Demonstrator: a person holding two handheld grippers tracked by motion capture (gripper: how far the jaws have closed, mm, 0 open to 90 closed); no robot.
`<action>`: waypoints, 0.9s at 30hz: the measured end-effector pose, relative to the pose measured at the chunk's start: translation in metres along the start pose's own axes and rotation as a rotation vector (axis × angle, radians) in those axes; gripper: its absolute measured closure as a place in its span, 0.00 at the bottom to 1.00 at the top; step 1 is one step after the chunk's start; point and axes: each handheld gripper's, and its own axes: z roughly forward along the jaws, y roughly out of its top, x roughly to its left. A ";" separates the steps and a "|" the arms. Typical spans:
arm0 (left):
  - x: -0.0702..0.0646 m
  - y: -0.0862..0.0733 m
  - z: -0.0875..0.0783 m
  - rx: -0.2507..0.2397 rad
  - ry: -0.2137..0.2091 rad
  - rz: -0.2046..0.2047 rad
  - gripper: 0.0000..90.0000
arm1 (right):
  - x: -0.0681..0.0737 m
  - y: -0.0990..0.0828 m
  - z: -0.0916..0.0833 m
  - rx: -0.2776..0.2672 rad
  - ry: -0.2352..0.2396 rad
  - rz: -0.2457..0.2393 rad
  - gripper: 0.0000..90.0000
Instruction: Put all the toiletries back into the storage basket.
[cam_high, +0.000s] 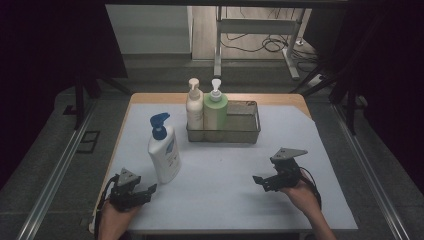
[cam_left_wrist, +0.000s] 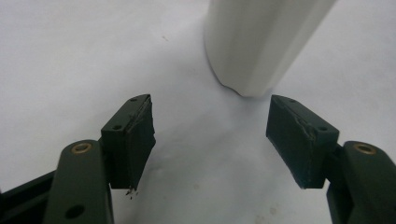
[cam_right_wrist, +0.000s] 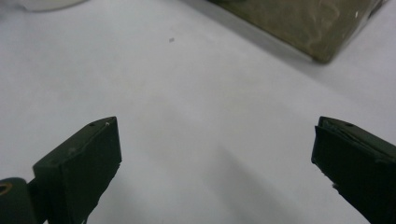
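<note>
White worktop (cam_high: 225, 185): blue-pump lotion bottle (cam_high: 164, 150) stands left of wire basket (cam_high: 250, 131), not yet inside. My left gripper (cam_high: 150, 189) sits just short of it, jaws apart, empty; right gripper (cam_high: 258, 180) jaws apart too.

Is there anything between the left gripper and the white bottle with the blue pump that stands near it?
Nothing visible. The left gripper sits just below the white bottle with the blue pump, jaws open; in the left gripper view only bare white table cover lies between its jaws and the bottle's base.
</note>
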 end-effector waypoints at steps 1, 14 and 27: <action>0.001 0.001 0.000 -0.001 0.002 -0.005 0.36 | 0.001 -0.005 0.000 0.008 -0.003 0.003 0.02; 0.019 0.028 0.014 -0.011 0.021 0.035 0.61 | 0.010 -0.043 0.010 0.052 -0.034 0.011 0.08; 0.021 0.043 0.044 0.021 -0.087 0.068 0.99 | 0.016 -0.052 0.017 0.043 -0.060 -0.012 0.06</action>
